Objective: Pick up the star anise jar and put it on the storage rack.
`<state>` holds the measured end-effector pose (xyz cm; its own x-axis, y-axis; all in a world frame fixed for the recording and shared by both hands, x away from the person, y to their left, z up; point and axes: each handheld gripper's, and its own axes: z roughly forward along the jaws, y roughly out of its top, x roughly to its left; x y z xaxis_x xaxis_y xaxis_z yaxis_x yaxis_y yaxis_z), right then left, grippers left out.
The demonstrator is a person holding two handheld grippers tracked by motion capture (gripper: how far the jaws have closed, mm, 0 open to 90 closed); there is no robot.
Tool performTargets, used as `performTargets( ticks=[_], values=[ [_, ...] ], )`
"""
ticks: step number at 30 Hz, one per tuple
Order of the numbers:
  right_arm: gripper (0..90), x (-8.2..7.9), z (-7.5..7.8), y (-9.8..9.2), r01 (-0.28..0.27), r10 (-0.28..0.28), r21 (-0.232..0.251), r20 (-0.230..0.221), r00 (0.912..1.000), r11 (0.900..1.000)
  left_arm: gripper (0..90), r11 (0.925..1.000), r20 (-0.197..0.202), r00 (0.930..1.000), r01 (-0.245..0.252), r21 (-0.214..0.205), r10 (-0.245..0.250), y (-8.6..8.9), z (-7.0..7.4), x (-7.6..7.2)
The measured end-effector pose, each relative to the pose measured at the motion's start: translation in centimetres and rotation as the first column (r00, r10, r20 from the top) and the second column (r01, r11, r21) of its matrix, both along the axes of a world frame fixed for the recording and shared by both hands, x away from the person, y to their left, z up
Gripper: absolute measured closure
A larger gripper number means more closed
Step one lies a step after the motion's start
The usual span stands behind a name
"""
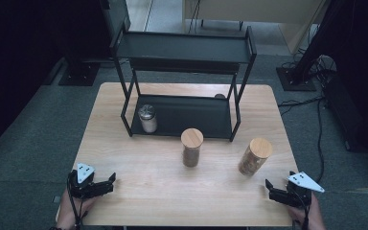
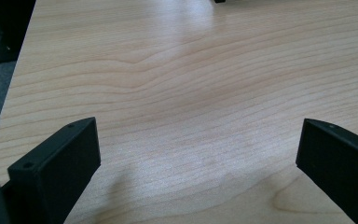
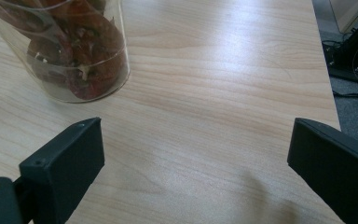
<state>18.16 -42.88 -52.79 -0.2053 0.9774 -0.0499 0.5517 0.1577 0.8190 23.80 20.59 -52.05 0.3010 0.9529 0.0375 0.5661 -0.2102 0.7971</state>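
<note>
Both sets of tongs sat nearest the camera, at the bottom of the high view: the left tongs (image 1: 106,184) in the lower left and the right tongs (image 1: 274,190) in the lower right, each resting low over the front edge of the tabletop (image 1: 143,191). Both were released, jaws spread wide with nothing between them; the left gripper view showed only bare wood grain ahead of its jaws.

What the right tongs faced was the right jar (image 1: 254,156), a clear glass jar with a wooden lid, standing upright just right of centre in the high view. It lay up and slightly left of the right tongs, near them but not touching. In the right gripper view its rounded base (image 3: 70,51) filled the upper left corner, holding dark reddish dried pieces (what exactly, I could not tell), beyond the left-hand jaw rather than between the two.

A middle jar (image 1: 191,147) of the same kind stood near the centre of the frame, just in front of the black rack (image 1: 182,115), on whose lower shelf a small metal-lidded jar (image 1: 147,119) stood at the left.

The right hand was clearly the nearer one to the right jar. Since the jar's long axis was vertical, a level approach, shifted toward frame left, would probably be needed to bring the jaws around its body.
</note>
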Motion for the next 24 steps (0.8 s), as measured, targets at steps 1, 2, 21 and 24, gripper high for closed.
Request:
performTargets(
  ticks=[1, 2, 21, 24],
  values=[
    [3.7, 0.0, 0.0, 0.0, 0.000, 0.000, 0.002, 0.002, 1.0000, 1.0000, 0.1, 1.0000, -0.001, 1.0000, 0.001, 0.000, -0.001, 0.0, 0.0, 0.0],
    [3.7, -0.1, 0.0, 0.0, 0.000, 0.000, 0.004, 0.003, 1.0000, 1.0000, 0.1, 1.0000, -0.002, 1.0000, 0.002, -0.002, -0.002, 0.0, 0.0, 0.0],
    [4.0, -0.1, 0.7, 0.5, 0.036, -0.035, 0.025, -0.038, 0.9987, 0.9990, 0.5, 1.0000, -0.021, 0.9998, 0.006, 0.002, -0.006, -0.1, -0.1, 0.2],
    [4.0, -0.3, 1.3, 1.1, 0.022, -0.021, 0.017, -0.035, 0.9992, 0.9996, 0.5, 1.0000, -0.026, 0.9997, 0.005, 0.002, -0.005, -0.1, -0.1, 0.2]
  ],
)
